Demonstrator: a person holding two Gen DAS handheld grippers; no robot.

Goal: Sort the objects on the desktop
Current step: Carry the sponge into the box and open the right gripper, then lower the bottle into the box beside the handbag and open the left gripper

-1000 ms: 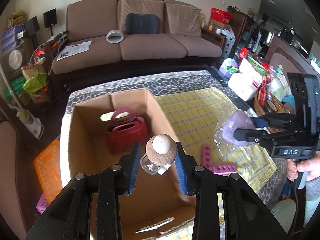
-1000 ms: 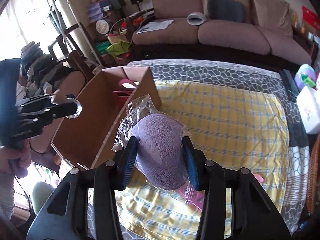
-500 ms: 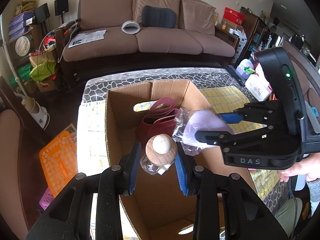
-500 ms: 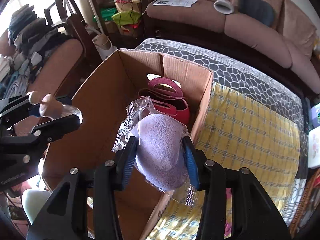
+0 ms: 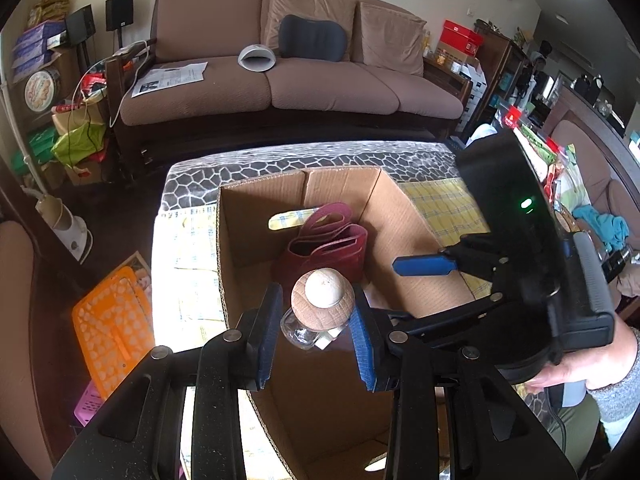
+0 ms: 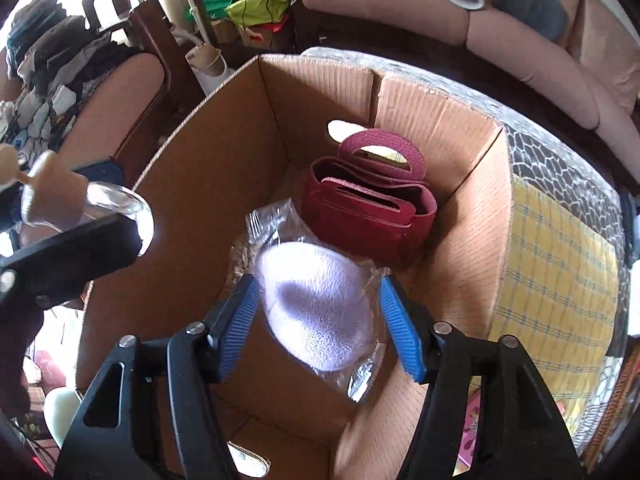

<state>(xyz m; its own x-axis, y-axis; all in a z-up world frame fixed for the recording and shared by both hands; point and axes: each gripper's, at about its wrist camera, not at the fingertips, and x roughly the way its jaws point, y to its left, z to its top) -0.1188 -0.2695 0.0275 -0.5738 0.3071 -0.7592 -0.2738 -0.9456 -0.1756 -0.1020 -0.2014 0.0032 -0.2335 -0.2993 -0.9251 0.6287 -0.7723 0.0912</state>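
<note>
Cardboard box (image 5: 404, 220) sits open on table with grey pebble-pattern cover (image 5: 280, 164) and yellow plaid cloth (image 5: 444, 204), brown sofa (image 5: 288, 80) at 12 o'clock, orange basket (image 5: 112, 340) on floor at 9. Red handbag (image 6: 368, 204) upright inside box at far wall. Vs 0.5 s ago: right gripper (image 6: 320, 320) spread apart, bagged purple sponge (image 6: 316, 304) released, now lying on box floor between its pads, just at 6 of handbag. Left gripper (image 5: 316, 334) clamped on glass bottle with wooden stopper (image 5: 322, 300), held over box near edge. Bottle body mostly hidden by stopper, sponge washed out by glare
</note>
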